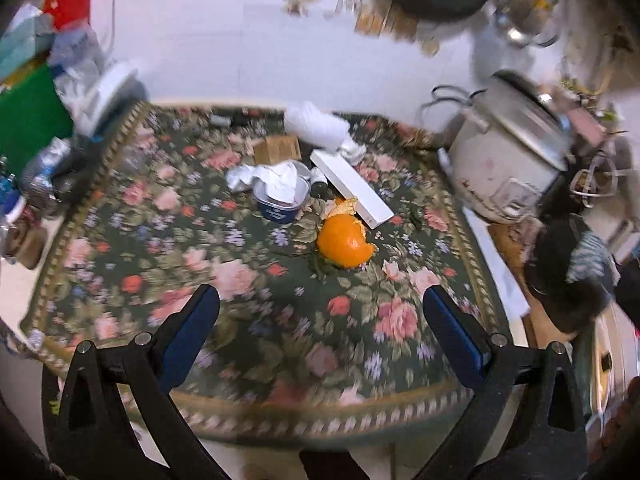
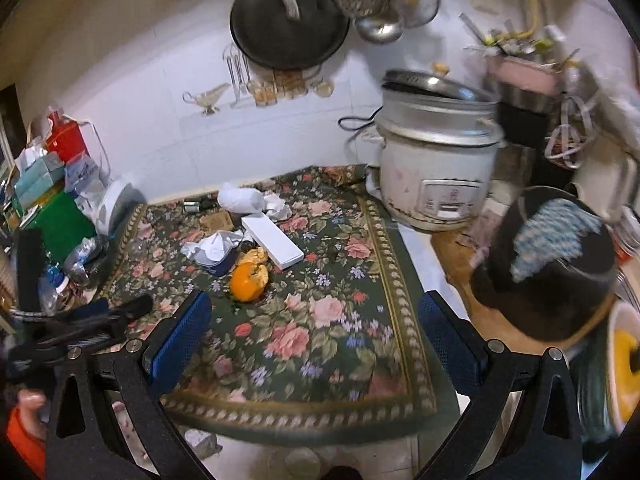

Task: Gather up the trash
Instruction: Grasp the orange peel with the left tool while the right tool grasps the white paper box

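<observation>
Trash lies on a floral tablecloth (image 1: 280, 312): an orange peel (image 1: 345, 240), a blue cup stuffed with crumpled tissue (image 1: 280, 196), a long white box (image 1: 352, 188), a small brown box (image 1: 277, 149) and a white wad (image 1: 316, 124). My left gripper (image 1: 320, 312) is open and empty, held short of the peel. In the right wrist view the peel (image 2: 248, 276), cup (image 2: 218, 256) and white box (image 2: 272, 246) lie ahead and left. My right gripper (image 2: 314, 316) is open and empty above the cloth (image 2: 320, 320). The left gripper (image 2: 80, 320) shows at lower left.
A white rice cooker (image 2: 436, 160) stands at the table's right back corner. A black pot (image 2: 548, 264) with a cloth sits at right. Bottles, bags and a green box (image 2: 60, 216) crowd the left edge. A pan (image 2: 288, 20) and ladles hang on the wall.
</observation>
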A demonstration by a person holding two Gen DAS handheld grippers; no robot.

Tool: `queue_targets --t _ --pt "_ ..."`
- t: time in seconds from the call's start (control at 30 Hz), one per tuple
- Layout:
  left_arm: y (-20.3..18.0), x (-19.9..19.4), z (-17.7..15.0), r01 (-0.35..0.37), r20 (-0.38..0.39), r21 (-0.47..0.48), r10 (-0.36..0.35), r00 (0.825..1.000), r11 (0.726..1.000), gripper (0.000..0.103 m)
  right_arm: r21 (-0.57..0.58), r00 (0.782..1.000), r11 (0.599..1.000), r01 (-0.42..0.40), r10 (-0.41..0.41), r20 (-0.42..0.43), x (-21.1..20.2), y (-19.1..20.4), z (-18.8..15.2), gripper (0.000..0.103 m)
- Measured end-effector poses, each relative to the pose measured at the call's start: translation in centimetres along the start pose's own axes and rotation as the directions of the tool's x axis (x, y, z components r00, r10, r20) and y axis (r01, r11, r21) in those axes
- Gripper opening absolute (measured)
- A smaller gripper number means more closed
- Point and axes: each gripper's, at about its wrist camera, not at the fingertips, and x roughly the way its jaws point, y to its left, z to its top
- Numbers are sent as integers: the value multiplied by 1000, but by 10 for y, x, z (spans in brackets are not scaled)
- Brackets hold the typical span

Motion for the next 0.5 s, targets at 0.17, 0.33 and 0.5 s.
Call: queue_targets --t 0.17,0.33,0.5 --pt "-12 80 21 -11 -84 -40 8 996 999 100 -28 997 999 -40 38 -60 56 -26 31 102" --pt "-10 142 35 -6 -167 -113 -14 986 994 82 -37 983 994 -106 99 -155 124 -36 50 102" --pt "-4 180 36 -4 -231 -165 -35 972 986 61 -90 963 982 -168 143 -230 181 -28 59 98"
